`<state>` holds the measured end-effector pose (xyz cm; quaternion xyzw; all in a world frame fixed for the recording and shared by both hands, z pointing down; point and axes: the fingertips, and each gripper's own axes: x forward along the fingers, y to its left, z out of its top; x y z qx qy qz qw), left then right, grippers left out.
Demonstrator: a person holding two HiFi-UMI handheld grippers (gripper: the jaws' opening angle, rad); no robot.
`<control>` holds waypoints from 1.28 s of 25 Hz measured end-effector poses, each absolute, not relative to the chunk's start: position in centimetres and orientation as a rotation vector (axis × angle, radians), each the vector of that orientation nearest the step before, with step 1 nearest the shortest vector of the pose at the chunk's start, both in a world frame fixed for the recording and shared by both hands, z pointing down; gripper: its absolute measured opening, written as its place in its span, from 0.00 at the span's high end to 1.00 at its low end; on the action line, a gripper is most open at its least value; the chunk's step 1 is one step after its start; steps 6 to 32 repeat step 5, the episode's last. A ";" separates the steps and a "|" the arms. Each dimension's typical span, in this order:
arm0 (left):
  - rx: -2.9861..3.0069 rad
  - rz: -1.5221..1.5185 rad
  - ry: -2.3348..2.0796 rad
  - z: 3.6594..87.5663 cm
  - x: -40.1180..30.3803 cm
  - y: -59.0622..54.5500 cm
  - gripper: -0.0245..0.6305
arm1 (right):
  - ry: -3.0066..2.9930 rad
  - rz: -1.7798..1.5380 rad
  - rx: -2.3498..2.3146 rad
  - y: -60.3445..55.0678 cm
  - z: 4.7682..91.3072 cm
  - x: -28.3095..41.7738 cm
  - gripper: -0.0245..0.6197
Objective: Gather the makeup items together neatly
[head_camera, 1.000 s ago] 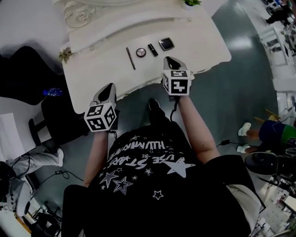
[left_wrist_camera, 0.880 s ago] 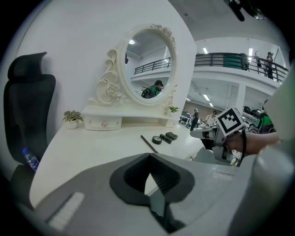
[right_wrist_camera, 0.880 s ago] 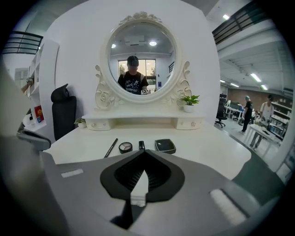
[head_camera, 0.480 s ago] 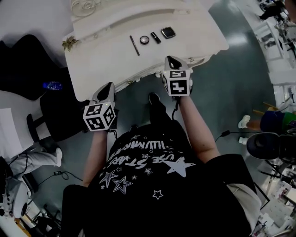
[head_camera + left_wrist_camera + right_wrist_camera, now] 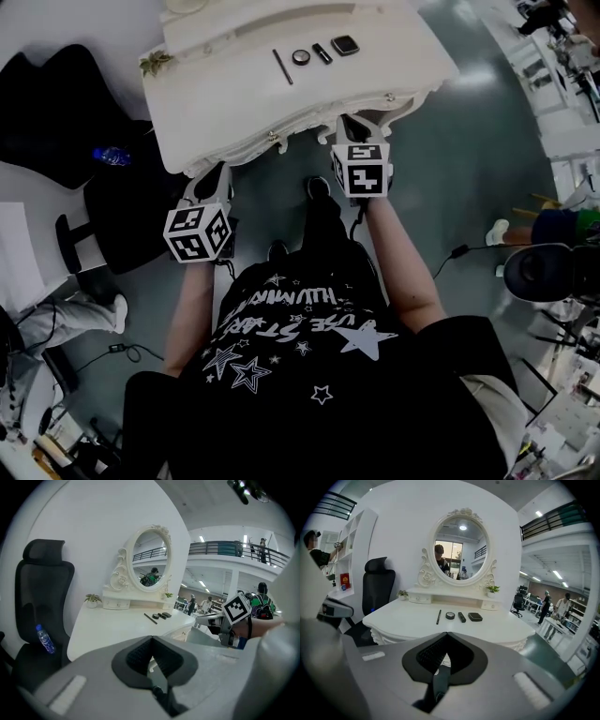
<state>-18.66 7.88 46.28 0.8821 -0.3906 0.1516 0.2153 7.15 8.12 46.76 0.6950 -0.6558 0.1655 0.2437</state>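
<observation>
Four makeup items lie in a row at the back of the white dressing table (image 5: 244, 103): a dark pencil (image 5: 282, 67), a round compact (image 5: 301, 57), a black lipstick (image 5: 322, 53) and a square compact (image 5: 345, 45). In the right gripper view the row runs pencil (image 5: 438, 617), round compact (image 5: 450, 615), lipstick (image 5: 461, 617), square compact (image 5: 475, 617). My left gripper (image 5: 217, 174) and right gripper (image 5: 349, 122) hang over the floor just short of the table's front edge. Both are shut and hold nothing, seen close up for the left gripper (image 5: 151, 639) and the right gripper (image 5: 447, 633).
An oval mirror (image 5: 460, 550) stands at the table's back with small potted plants (image 5: 492, 589) beside it. A black office chair (image 5: 122, 216) with a water bottle (image 5: 110, 155) on it stands left of the table. Cables lie on the floor. People move about in the background.
Both grippers have drawn back from the table; the right one's tip was over the table's edge and now hangs in front of it. The table sits farther up in the head view.
</observation>
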 end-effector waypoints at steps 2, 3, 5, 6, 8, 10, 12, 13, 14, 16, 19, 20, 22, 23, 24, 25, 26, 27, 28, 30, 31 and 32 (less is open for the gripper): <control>2.453 0.419 -1.073 46.1 -19.2 8.9 0.96 | -1.787 0.464 1.906 9.3 46.9 6.5 0.92; 2.455 0.418 -1.069 46.0 -19.5 9.5 0.96 | -1.786 0.470 1.911 9.9 46.9 6.1 0.92; 2.459 0.416 -1.062 45.8 -20.2 10.6 0.96 | -1.787 0.481 1.921 11.1 46.9 5.4 0.92; 2.459 0.416 -1.062 45.8 -20.2 10.6 0.96 | -1.787 0.481 1.921 11.1 46.9 5.4 0.92; 2.459 0.416 -1.062 45.8 -20.2 10.6 0.96 | -1.787 0.481 1.921 11.1 46.9 5.4 0.92; 2.459 0.416 -1.062 45.8 -20.2 10.6 0.96 | -1.787 0.481 1.921 11.1 46.9 5.4 0.92; 2.459 0.416 -1.062 45.8 -20.2 10.6 0.96 | -1.787 0.481 1.921 11.1 46.9 5.4 0.92; 2.459 0.416 -1.062 45.8 -20.2 10.6 0.96 | -1.787 0.481 1.921 11.1 46.9 5.4 0.92; 2.459 0.416 -1.062 45.8 -20.2 10.6 0.96 | -1.787 0.481 1.921 11.1 46.9 5.4 0.92; 2.459 0.416 -1.062 45.8 -20.2 10.6 0.96 | -1.787 0.481 1.921 11.1 46.9 5.4 0.92; 2.459 0.416 -1.062 45.8 -20.2 10.6 0.96 | -1.787 0.481 1.921 11.1 46.9 5.4 0.92; 2.459 0.416 -1.062 45.8 -20.2 10.6 0.96 | -1.787 0.481 1.921 11.1 46.9 5.4 0.92; 2.459 0.416 -1.062 45.8 -20.2 10.6 0.96 | -1.787 0.481 1.921 11.1 46.9 5.4 0.92; 2.459 0.416 -1.062 45.8 -20.2 10.6 0.96 | -1.787 0.481 1.921 11.1 46.9 5.4 0.92; 2.459 0.416 -1.062 45.8 -20.2 10.6 0.96 | -1.787 0.481 1.921 11.1 46.9 5.4 0.92; 2.459 0.416 -1.062 45.8 -20.2 10.6 0.96 | -1.787 0.481 1.921 11.1 46.9 5.4 0.92; 2.459 0.416 -1.062 45.8 -20.2 10.6 0.96 | -1.787 0.481 1.921 11.1 46.9 5.4 0.92; 2.459 0.416 -1.062 45.8 -20.2 10.6 0.96 | -1.787 0.481 1.921 11.1 46.9 5.4 0.92; 2.459 0.416 -1.062 45.8 -20.2 10.6 0.96 | -1.787 0.481 1.921 11.1 46.9 5.4 0.92; 2.459 0.416 -1.062 45.8 -20.2 10.6 0.96 | -1.787 0.481 1.921 11.1 46.9 5.4 0.92; 2.459 0.416 -1.062 45.8 -20.2 10.6 0.96 | -1.787 0.481 1.921 11.1 46.9 5.4 0.92; 2.459 0.416 -1.062 45.8 -20.2 10.6 0.96 | -1.787 0.481 1.921 11.1 46.9 5.4 0.92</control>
